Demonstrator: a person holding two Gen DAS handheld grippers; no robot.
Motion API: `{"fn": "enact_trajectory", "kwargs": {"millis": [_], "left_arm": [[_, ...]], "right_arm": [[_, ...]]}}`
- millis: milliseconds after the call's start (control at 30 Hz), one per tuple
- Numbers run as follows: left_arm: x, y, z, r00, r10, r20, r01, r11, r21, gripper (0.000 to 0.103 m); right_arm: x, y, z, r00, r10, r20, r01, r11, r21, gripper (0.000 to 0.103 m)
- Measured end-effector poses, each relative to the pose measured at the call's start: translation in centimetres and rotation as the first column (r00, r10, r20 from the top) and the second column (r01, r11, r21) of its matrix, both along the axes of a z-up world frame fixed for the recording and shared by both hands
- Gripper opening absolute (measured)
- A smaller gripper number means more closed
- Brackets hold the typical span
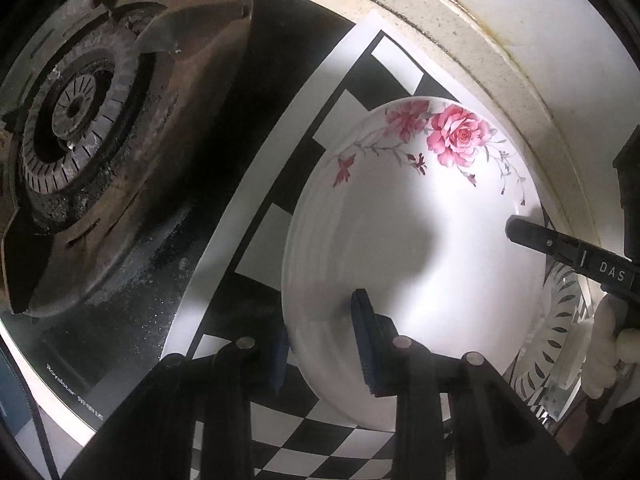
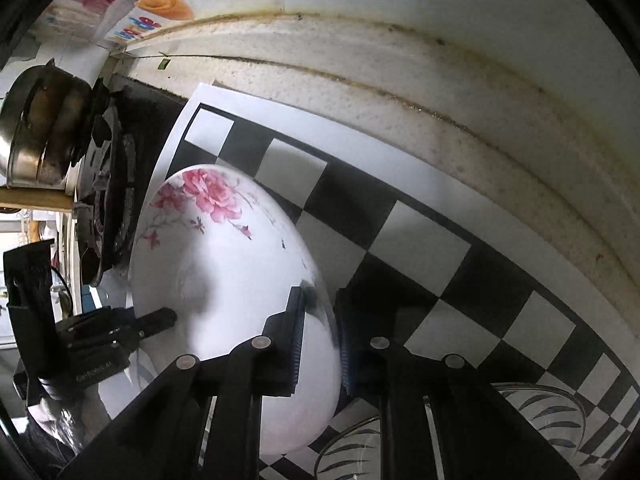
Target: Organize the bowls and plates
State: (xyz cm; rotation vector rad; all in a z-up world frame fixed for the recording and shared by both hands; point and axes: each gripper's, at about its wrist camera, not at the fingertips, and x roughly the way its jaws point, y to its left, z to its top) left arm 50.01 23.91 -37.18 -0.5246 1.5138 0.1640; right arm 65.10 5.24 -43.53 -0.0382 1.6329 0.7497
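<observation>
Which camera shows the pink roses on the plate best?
The left wrist view: the pink roses on the plate look big, sharp and nearly face-on. The right wrist view shows the same roses smaller, at a slant and a little blurry.

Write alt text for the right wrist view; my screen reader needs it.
The right gripper pinches the rim of a white rose-patterned plate over a checkerboard sheet. The left gripper holds the opposite rim, beside a gas burner.
</observation>
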Motion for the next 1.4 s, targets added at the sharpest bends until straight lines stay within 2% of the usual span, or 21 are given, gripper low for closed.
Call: {"fn": "enact_trajectory", "kwargs": {"millis": [433,667,1100,1167,1400], "left_arm": [[-1.2,0.1,4.0,0.998,-0.034,0.051,0.033,0.999,0.03,0.027],[-2.7,-0.9,6.8,0.995,-0.072,0.074,0.068,0.996,0.057,0.027],[-8.3,-7.3,9.0,0.97,-0.222,0.104,0.216,0.974,0.063,0.027],[-9.1,-9.4,9.1,0.964,-0.245,0.106,0.239,0.969,0.061,0.027],[-11.6,-14.4,9.1,0.93,-0.353,0.1,0.349,0.935,0.058,0.027]], "right_arm": [[-1.5,-1.5,3.6,1.0,-0.015,0.026,0.014,0.999,0.051,0.014],[-4.1,-4.2,6.2,0.999,-0.044,0.032,0.041,0.995,0.087,0.013],[-13.3,-14.3,9.1,0.987,-0.155,0.044,0.15,0.984,0.097,0.013],[-15.1,-16.4,9.5,0.982,-0.186,0.04,0.182,0.979,0.096,0.013],[-20.4,-22.4,9.8,0.961,-0.276,0.031,0.272,0.958,0.09,0.013]]}}
